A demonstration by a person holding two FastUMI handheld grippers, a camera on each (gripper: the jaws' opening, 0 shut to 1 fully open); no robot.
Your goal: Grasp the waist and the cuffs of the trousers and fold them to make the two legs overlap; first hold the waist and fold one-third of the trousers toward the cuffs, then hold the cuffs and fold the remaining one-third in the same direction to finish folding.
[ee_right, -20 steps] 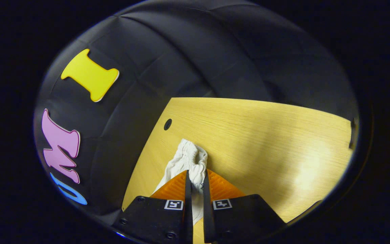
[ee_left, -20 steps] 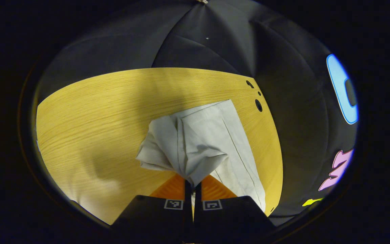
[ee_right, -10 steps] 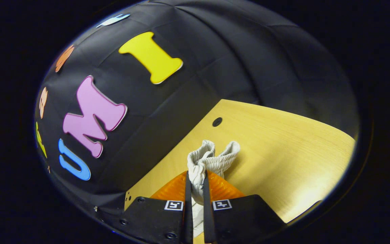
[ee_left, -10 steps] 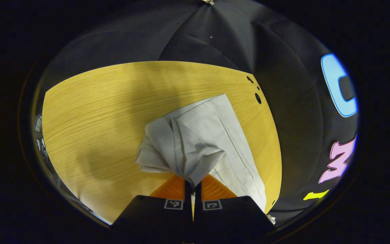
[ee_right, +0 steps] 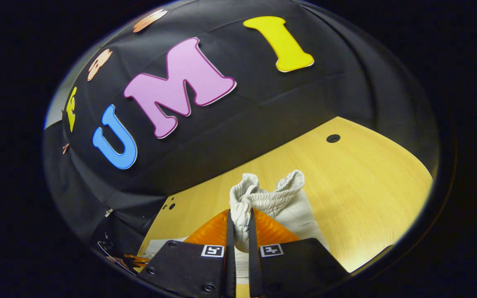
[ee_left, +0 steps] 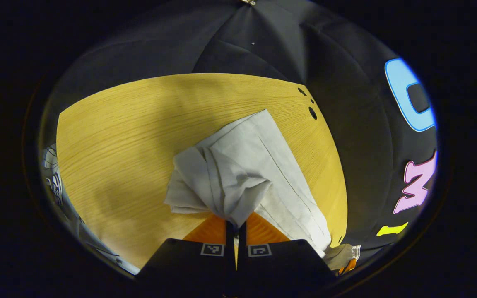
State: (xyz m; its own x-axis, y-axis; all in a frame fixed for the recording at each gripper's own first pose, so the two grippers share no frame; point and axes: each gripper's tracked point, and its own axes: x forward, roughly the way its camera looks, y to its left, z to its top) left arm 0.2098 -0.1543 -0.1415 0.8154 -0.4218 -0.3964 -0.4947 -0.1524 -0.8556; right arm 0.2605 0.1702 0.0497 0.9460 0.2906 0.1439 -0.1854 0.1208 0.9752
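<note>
The pale grey trousers [ee_left: 259, 165] lie along the right side of the wooden table [ee_left: 131, 136]. In the left gripper view, my left gripper [ee_left: 235, 225] is shut on a bunched leg end, and the cloth puffs up just beyond its fingers. The rest of the leg runs flat to the far right of the table. In the right gripper view, my right gripper [ee_right: 238, 225] is shut on the gathered elastic waist [ee_right: 263, 194], which stands up in two ruffled lobes above the table [ee_right: 367, 178]. The waist end [ee_left: 340, 255] and a bit of the right gripper appear at the lower right of the left gripper view.
The table's right edge with round holes [ee_left: 312, 112] lies close to the trousers. Bare wood spreads to the left of the cloth [ee_left: 110, 165]. The black booth wall [ee_right: 238, 124] stands right behind the table, where another hole [ee_right: 333, 138] sits near that edge.
My right gripper has swung round with the waist held, so the wall now fills more of its view. The left gripper shifted slightly; the waist end came into sight at its lower right.
</note>
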